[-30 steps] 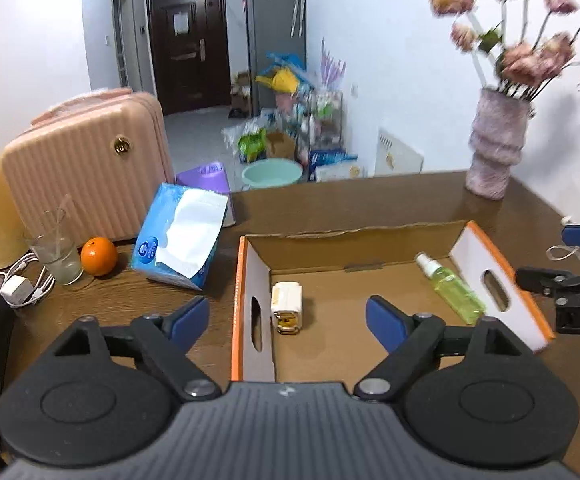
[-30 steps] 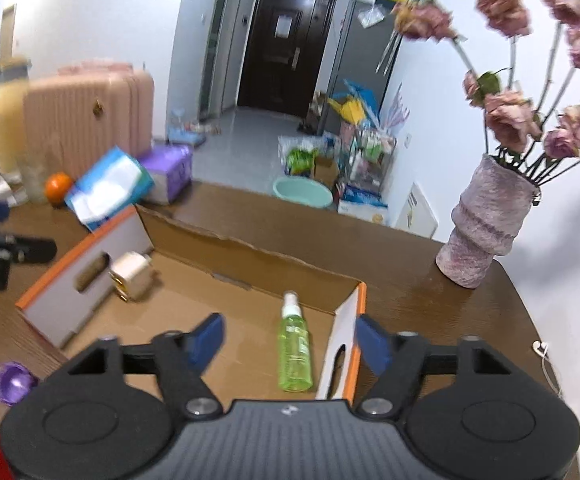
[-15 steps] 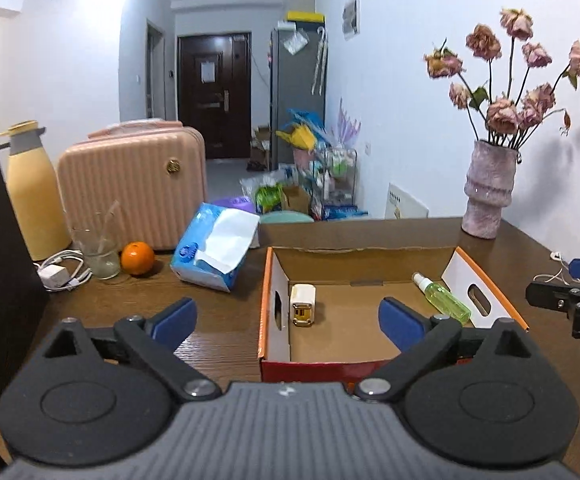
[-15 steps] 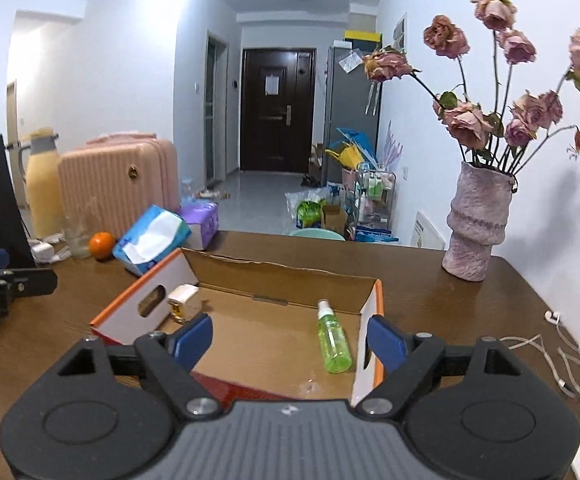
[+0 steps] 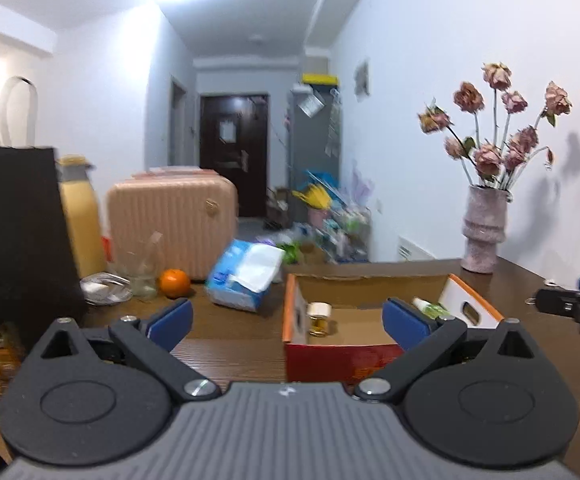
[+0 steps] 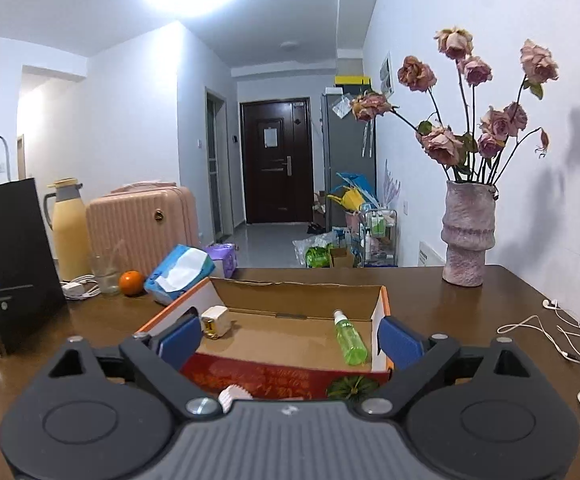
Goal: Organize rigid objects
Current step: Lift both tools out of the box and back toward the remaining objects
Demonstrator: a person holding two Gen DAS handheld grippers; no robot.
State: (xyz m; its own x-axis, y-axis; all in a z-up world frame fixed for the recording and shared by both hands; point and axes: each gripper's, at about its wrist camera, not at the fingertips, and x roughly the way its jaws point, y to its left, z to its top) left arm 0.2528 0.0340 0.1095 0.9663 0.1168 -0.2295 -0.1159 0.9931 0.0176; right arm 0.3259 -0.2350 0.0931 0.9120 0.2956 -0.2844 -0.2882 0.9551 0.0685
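Observation:
An open cardboard box [image 6: 290,286] with orange-edged white ends stands on the brown table. Inside lie a white charger plug [image 6: 216,321] at the left and a green spray bottle [image 6: 349,338] at the right. My right gripper [image 6: 289,340] hangs in front of the box's near wall, its jaws opening with nothing between them. In the left wrist view the same box [image 5: 364,280] holds the plug [image 5: 319,316] and the bottle [image 5: 430,307]. My left gripper [image 5: 286,320] is in front of the box's left end, jaws opening and empty. The right gripper's tip [image 5: 570,306] shows at the right edge.
Left of the box lie a blue tissue pack [image 6: 180,270], an orange [image 6: 131,282], a glass [image 6: 108,274] and a white charger with cable [image 6: 78,287]. A black bag [image 6: 10,256], a yellow flask [image 6: 68,226] and a pink suitcase [image 6: 142,226] stand behind. A flower vase [image 6: 466,236] and earphones [image 6: 562,328] sit right.
Both grippers have drawn back from over the box to in front of it and tilted up towards level. Their jaws have spread wider. The plug and bottle stay in the box.

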